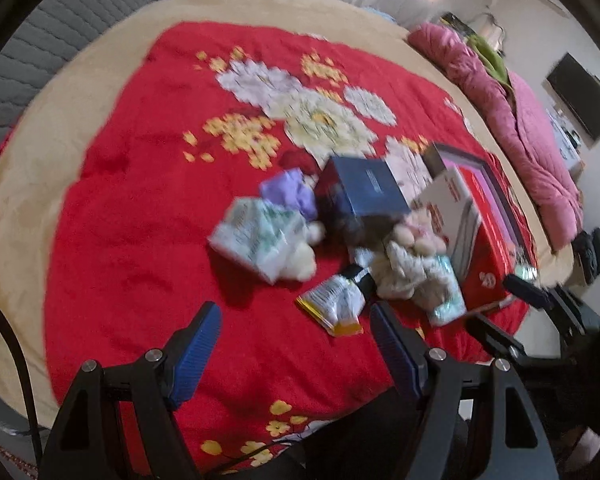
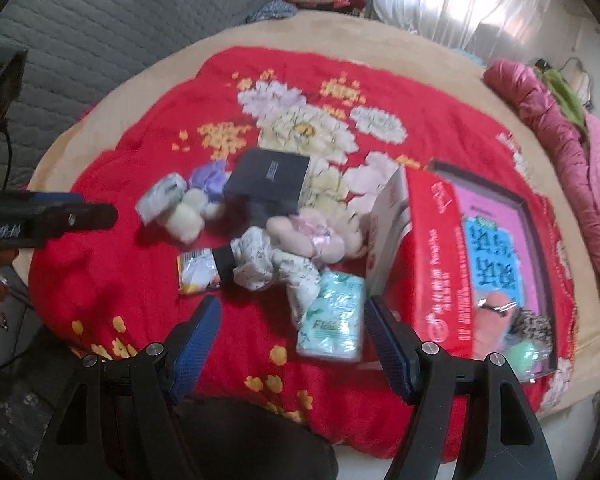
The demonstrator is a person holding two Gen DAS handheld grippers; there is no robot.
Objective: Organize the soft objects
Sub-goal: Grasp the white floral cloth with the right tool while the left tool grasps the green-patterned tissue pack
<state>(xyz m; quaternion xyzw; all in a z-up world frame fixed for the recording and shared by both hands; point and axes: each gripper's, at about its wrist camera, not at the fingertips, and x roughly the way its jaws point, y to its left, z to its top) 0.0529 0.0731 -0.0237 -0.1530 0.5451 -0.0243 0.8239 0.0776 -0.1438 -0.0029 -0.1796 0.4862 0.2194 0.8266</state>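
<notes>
Best to take one soft item at a time from the near edge of the heap and carry it to the red box [image 2: 432,264], rather than plunging into the middle. Sensible first pick for the right tool [image 2: 292,320]: the mint tissue pack [image 2: 332,320], lying on the red floral blanket [image 2: 100,264] just beside the box's open flap. Worth lowering squarely over its short sides and closing only until the wrapping dimples. For the left tool [image 1: 296,326]: the yellow-and-white tube [image 1: 336,304], nearest to it, or the white tissue pack [image 1: 256,236] further back. Wise to leave the hard navy box [image 1: 364,192] alone, perched among the plush toys [image 2: 312,236] and the patterned cloth [image 2: 268,264].

Both tools spread wide, clear of everything, nothing between the blue pads, hovering above the bed. Heap blurred, so finer detail not readable.
</notes>
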